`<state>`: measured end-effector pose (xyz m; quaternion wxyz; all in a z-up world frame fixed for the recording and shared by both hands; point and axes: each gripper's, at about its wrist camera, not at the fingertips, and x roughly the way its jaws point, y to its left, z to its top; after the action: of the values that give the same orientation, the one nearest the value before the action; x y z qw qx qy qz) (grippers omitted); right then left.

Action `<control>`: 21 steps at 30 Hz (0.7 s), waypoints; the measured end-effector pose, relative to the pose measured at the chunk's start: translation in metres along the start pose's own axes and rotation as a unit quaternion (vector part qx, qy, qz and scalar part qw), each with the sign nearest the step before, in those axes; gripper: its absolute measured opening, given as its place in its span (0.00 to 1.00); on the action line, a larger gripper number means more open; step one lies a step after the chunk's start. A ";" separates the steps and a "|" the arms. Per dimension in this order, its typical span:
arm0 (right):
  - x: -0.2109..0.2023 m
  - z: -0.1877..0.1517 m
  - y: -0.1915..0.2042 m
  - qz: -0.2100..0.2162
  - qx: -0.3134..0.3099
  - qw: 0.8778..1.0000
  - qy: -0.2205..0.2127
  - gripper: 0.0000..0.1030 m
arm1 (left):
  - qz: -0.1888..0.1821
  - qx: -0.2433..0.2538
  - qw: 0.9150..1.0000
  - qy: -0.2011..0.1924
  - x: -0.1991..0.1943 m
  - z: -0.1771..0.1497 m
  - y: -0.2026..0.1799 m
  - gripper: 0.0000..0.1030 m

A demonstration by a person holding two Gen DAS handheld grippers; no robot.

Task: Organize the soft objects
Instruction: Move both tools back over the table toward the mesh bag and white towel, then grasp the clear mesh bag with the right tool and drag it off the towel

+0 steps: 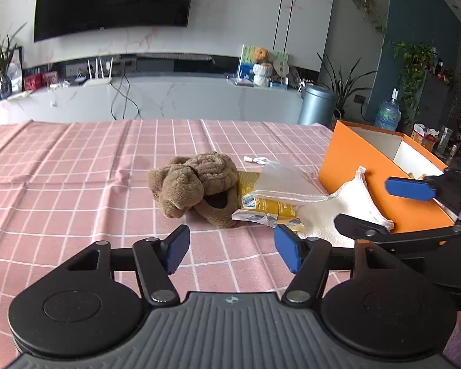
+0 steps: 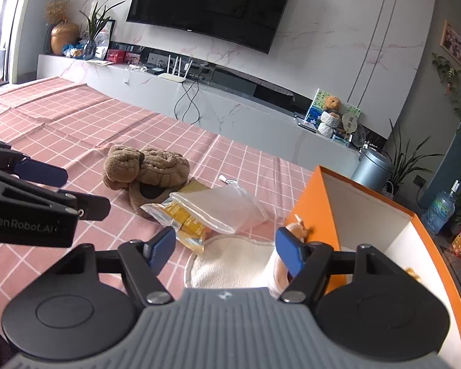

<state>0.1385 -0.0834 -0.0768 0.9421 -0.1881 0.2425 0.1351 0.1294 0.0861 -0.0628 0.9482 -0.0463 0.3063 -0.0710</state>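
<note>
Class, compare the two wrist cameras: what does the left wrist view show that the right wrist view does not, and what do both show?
Left wrist only: the whole white cloth, not cut off by the camera's own gripper.
Right wrist only: a golden vase on the far counter.
Both: the brown plush slippers, yellow packet, clear pouch and orange box on the pink checked tablecloth.

in front of me: pink checked tablecloth (image 1: pixel 76 166) over table. behind it, long low white marble-look cabinet (image 1: pixel 175 95) along wall. dark curved tv (image 1: pixel 113 0) mounted on pale veined wall panels (image 1: pixel 236 9). white router (image 1: pixel 98 77) on cabinet, cables hanging down. grey cylindrical bin (image 1: pixel 316 104) at cabinet end, leafy plants beside. daylight from window (image 2: pixel 3 24) at far left.
</note>
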 end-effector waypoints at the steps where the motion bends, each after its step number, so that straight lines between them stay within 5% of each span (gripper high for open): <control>1: 0.006 0.002 0.000 0.001 -0.003 1.000 0.004 0.64 | -0.002 0.002 1.000 0.005 0.005 0.002 0.000 0.69; 11: 0.065 0.009 0.000 0.014 -0.010 0.999 0.041 0.47 | -0.009 0.015 0.999 0.031 0.045 0.021 -0.001 0.65; 18: 0.088 0.009 -0.003 0.041 -0.001 0.998 0.057 0.08 | -0.012 0.000 0.998 0.056 0.052 0.016 0.004 0.63; 21: 0.084 0.008 -0.001 0.059 -0.002 0.997 0.051 0.00 | -0.012 -0.008 0.997 0.069 0.050 0.011 0.006 0.56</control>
<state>0.2130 -0.0669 -0.1122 0.9184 -0.1824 0.3008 0.1808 0.1769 0.0843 -0.0831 0.9234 -0.0527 0.3713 -0.0825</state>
